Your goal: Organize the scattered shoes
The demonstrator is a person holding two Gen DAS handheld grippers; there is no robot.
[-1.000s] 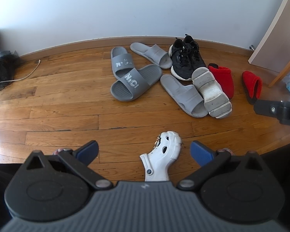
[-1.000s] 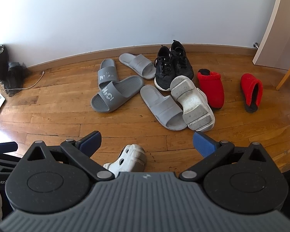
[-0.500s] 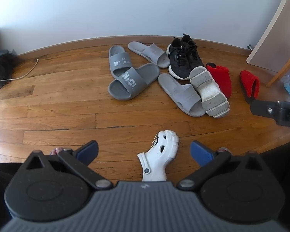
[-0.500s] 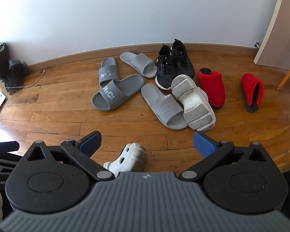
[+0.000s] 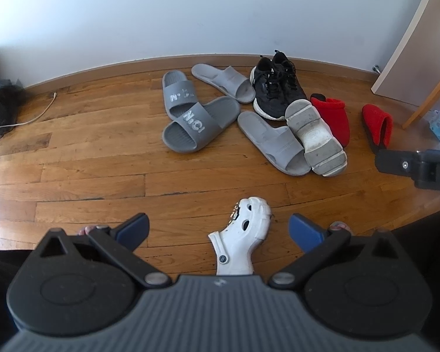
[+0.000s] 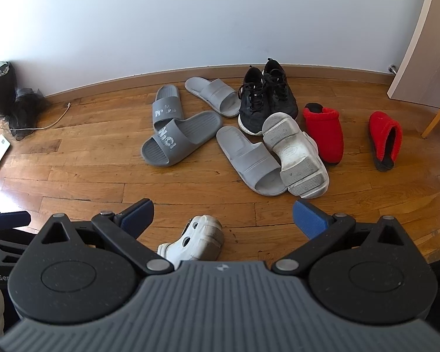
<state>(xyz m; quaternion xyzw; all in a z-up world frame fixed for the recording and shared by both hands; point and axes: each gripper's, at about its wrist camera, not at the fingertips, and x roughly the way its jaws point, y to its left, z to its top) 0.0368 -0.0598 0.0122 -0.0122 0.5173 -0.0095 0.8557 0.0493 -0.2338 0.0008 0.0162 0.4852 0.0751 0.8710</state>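
A: How do the left tongs stand?

B: Spread wide, holding nothing. The white clog lies on the wooden floor right between the blue fingertips, its toe pointing away from them.

A: And the right tongs?

B: Also wide and empty. From there the same clog sits low, closer to the left finger than to the right one.

A: Where are the other shoes?

B: Ahead of both tongs, well apart from them, in a cluster near the skirting board. Two dark grey slides with white lettering cross each other ahead and left of centre — the nearer one lies over the toe of the farther. A plain grey slide is behind them, and another plain grey slide lies ahead and slightly right, touching an overturned white sneaker with its sole up.

A: Anything further right?

B: A pair of black sneakers side by side behind the overturned one, then a red slipper just beside it, and a second red slipper apart, tipped on its side. In the left wrist view the tip of the right tongs shows at the right edge, just beyond that slipper.

A: To the left?

B: A white cable on the floor and a dark bundle at the wall.
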